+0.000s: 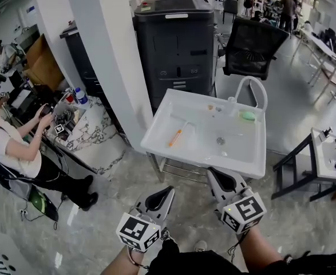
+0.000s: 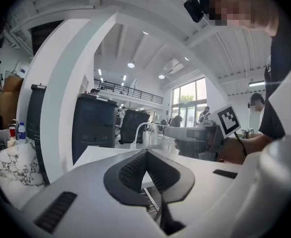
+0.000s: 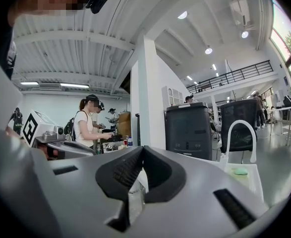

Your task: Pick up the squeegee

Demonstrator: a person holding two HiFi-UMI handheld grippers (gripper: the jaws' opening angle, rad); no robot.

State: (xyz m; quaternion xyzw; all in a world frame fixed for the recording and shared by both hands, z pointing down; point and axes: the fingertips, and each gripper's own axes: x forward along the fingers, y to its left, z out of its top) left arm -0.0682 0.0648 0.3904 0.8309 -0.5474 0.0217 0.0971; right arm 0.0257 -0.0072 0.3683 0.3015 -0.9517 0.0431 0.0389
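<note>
**Both grippers closed and empty, short of the sink; squeegee in the basin**

Room: open hall with a glossy grey floor (image 1: 93, 234). A white pillar (image 1: 107, 56) stands left of a black cabinet (image 1: 176, 39), and a black office chair (image 1: 253, 46) stands to the cabinet's right. A person (image 1: 10, 148) stands at a marble-topped table (image 1: 99, 133) on the far left.

Surface: white sink (image 1: 156, 139) on a metal stand, with an arched white faucet (image 1: 253, 85) at its back rim.

Left gripper (image 1: 168, 191) (image 2: 146, 152): jaw tips pressed together, nothing between them, held over the floor before the sink.

Right gripper (image 1: 213, 173) (image 3: 141, 150): jaws likewise together and empty, its tips at the sink's near rim.

Squeegee (image 1: 176, 137): orange handle, lying flat in the left half of the basin. It is beyond the near rim, ahead of the left gripper and ahead-left of the right one, well apart from both.

Green sponge (image 1: 248, 116) (image 3: 240, 171): back right of the basin, near the faucet base.
</note>
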